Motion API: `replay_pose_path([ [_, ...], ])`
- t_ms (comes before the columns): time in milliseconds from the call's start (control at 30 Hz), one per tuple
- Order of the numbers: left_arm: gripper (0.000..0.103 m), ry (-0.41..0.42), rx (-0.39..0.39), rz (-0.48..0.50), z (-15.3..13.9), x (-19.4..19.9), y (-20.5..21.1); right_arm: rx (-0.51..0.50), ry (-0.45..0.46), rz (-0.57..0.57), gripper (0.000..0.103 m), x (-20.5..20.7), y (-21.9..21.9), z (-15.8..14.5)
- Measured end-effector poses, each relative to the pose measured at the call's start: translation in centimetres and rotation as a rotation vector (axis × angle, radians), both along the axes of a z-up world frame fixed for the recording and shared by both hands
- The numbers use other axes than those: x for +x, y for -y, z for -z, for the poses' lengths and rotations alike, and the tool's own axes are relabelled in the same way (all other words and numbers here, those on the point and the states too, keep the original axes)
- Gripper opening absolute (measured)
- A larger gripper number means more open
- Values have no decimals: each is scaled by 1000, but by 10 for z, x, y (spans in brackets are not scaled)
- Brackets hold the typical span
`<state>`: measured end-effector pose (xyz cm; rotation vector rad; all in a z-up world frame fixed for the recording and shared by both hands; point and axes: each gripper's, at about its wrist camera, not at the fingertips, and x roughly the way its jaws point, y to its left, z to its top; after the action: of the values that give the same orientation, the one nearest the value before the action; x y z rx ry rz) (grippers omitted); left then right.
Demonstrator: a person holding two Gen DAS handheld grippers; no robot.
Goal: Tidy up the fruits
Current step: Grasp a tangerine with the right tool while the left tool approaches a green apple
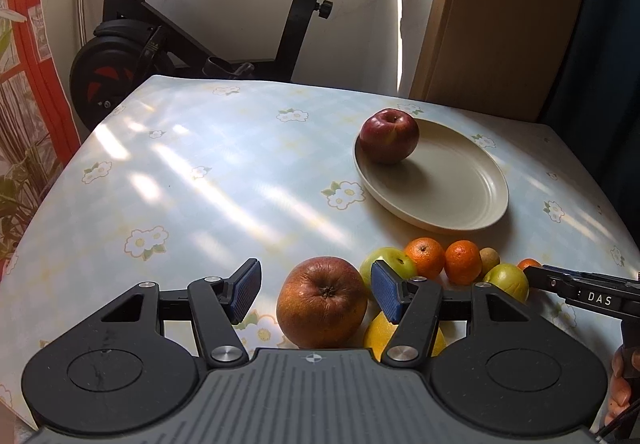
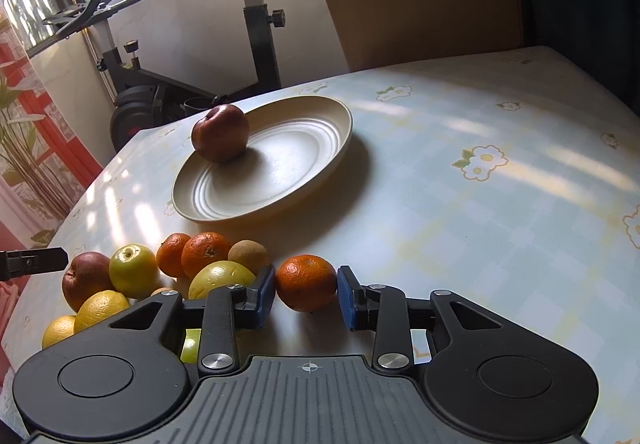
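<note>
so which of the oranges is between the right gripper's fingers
The lone orange off to the right of the fruit pile, sitting between the right gripper pads on the table. The other two oranges sit behind it in the cluster beside the green apple.

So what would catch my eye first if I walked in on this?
Probably the lone red apple on the cream plate mid-table, with the pile of fruit bunched along the near edge. Then the right gripper closed around an orange mandarin, and the exercise bike behind the table.
</note>
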<state>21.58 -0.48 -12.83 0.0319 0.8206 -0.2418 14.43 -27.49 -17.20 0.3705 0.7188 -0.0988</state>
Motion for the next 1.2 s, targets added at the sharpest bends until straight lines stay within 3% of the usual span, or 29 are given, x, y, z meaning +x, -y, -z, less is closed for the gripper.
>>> replay_pose_path([
  [200, 63, -40, -23, 38, -2, 12, 5, -40, 23, 2, 31, -3, 2, -5],
  [400, 62, -120, -57, 144, -3, 36, 20, -82, 48, -9, 31, -2, 0, -14],
  [533, 62, -139, 5, 253, -4, 53, 38, -87, 70, -13, 31, -1, -1, -20],
  [733, 61, -255, 17, 328, 7, 74, 53, -94, 83, -22, 31, -2, -5, -26],
  [933, 61, -334, 76, 391, 26, 80, 61, -95, 88, -18, 31, -3, -5, -28],
  [1200, 61, -335, 176, 447, 35, 77, 70, -96, 85, -17, 31, -2, -7, -28],
])
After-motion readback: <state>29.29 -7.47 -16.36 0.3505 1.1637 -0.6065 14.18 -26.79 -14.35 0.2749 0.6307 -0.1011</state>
